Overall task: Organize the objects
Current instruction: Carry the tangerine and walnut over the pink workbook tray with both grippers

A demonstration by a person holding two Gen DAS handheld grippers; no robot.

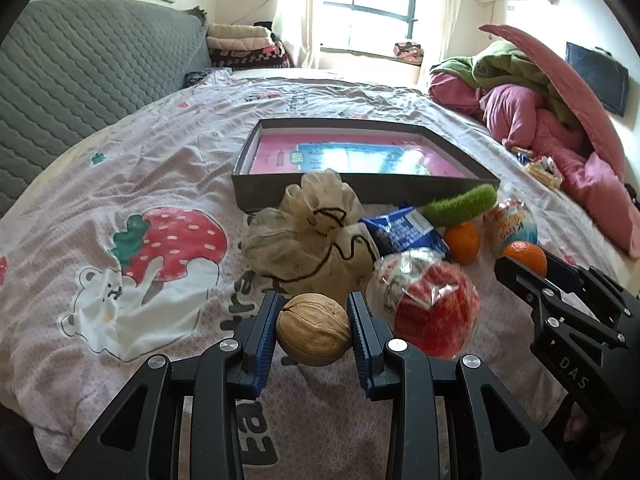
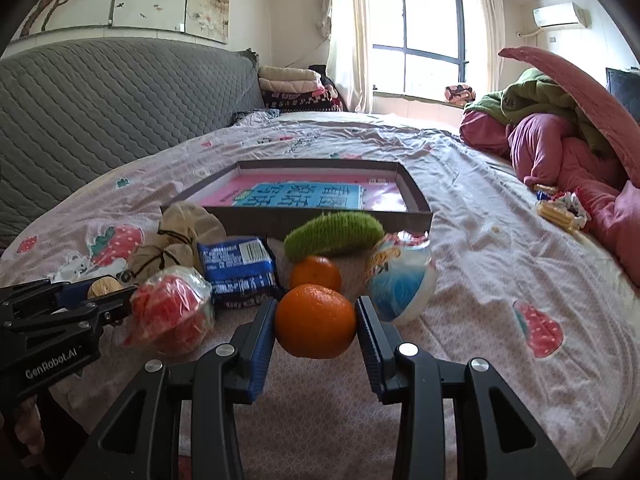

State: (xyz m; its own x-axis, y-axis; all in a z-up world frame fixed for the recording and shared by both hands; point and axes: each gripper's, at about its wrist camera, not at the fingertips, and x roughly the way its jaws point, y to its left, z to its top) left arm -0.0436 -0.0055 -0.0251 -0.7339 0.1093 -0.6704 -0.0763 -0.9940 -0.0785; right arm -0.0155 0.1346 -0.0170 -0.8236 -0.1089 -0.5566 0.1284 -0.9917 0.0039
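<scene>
My left gripper (image 1: 313, 322) is shut on a tan walnut (image 1: 313, 330), both blue pads pressing its sides just above the bedsheet. My right gripper (image 2: 316, 322) is shut on an orange tangerine (image 2: 315, 321); it also shows at the right of the left wrist view, the tangerine (image 1: 525, 257) in its tips. Behind lie a beige drawstring pouch (image 1: 316, 236), a blue snack packet (image 1: 404, 232), a red wrapped ball (image 1: 434, 312), a second tangerine (image 2: 315, 274), a green fuzzy piece (image 2: 334, 236) and a blue-white egg-shaped toy (image 2: 400, 280). A shallow grey box (image 1: 256, 196) with a pink and blue sheet inside sits beyond them.
All of it rests on a bed with a pink strawberry-print sheet (image 1: 160, 184). A grey quilted headboard (image 1: 80, 80) rises at the left. Pink and green bedding (image 1: 540, 112) is heaped at the right, with small wrapped snacks (image 2: 560, 210) beside it.
</scene>
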